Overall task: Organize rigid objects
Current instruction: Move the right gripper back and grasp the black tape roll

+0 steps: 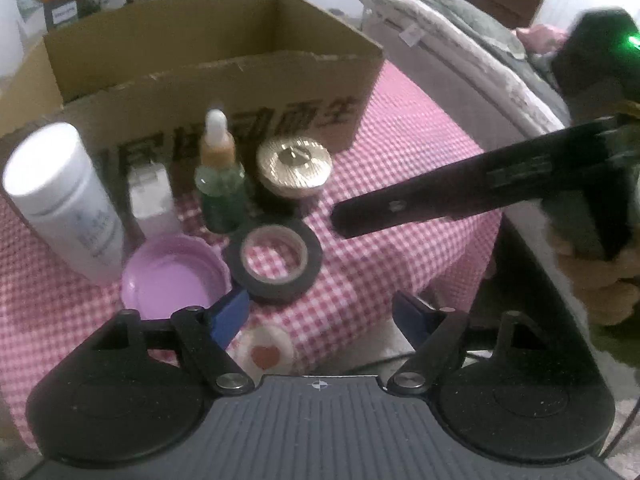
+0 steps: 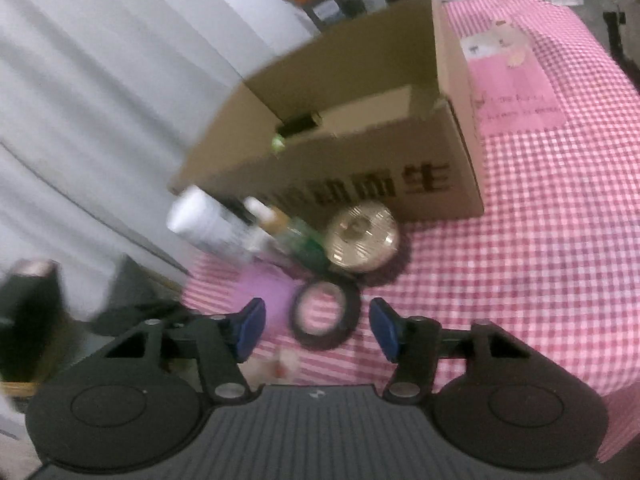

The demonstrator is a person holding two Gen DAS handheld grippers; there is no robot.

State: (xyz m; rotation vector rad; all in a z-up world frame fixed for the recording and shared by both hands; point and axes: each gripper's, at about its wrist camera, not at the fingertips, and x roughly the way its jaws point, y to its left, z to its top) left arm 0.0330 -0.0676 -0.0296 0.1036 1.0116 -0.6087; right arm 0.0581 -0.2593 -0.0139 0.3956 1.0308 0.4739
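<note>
The tape (image 2: 326,316) lies flat on the pink checked cloth (image 2: 540,240), hole up, straight ahead of the right gripper (image 2: 318,328) and framed between its two blue pads, which stand clear of the roll on either side. That gripper is part open and has hold of nothing. Being a ring, the tape has no long axis to line up with (any approach across its width would do), so the move seems to turn only on getting down over it.

The left gripper (image 1: 320,320) is open wider, also empty, and the tape (image 1: 276,262) sits ahead and slightly to the left of its centre line, with the purple lid (image 1: 172,276) just beside the roll and nearly at the left pad. By my reading the right gripper is the better placed for the tape, and the left for the lid.

Behind the tape stand the gold-lidded jar (image 1: 294,170), the dropper bottle (image 1: 218,172), a small white box (image 1: 152,196) and the white bottle (image 1: 60,200), all in a row close against the front wall of the cardboard box (image 1: 240,92), where these things presumably go. From the left view, the right gripper's dark finger reaches in from the right, over the cloth beside the jar.
</note>
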